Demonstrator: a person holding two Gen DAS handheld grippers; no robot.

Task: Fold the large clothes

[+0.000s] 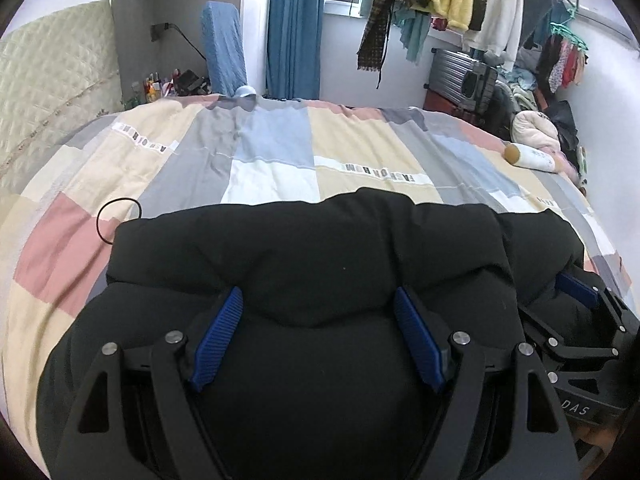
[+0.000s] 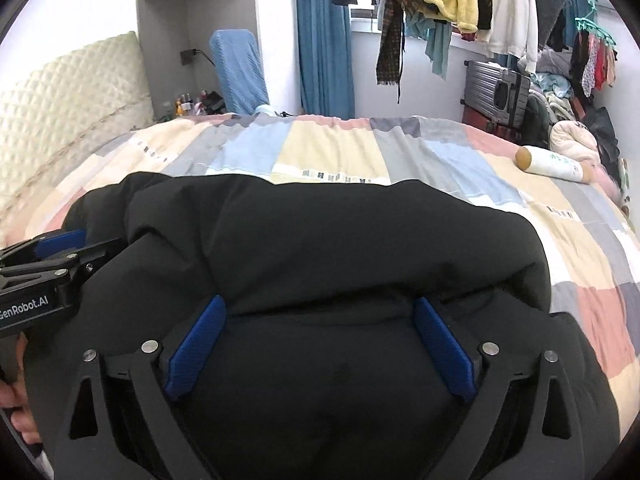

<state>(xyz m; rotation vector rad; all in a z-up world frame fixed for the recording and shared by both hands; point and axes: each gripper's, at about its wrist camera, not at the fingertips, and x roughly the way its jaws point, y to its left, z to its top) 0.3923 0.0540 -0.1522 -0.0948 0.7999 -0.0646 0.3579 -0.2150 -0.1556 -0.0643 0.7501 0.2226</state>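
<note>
Both the left gripper point(image 1: 318, 336) and right gripper point(image 2: 320, 346) stand spread wide, resting side by side on the black padded jacket point(image 1: 304, 248) on the patchwork bedspread point(image 1: 272, 152).

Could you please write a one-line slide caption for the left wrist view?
Left gripper, jaws open, pressing into a black puffer jacket on a patchwork duvet.

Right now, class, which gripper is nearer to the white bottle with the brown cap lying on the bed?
Right. The white bottle with the brown cap lies far right on the patchwork bedcover. The right gripper sits on that side of the black padded jacket; the left gripper is farther left.
</note>
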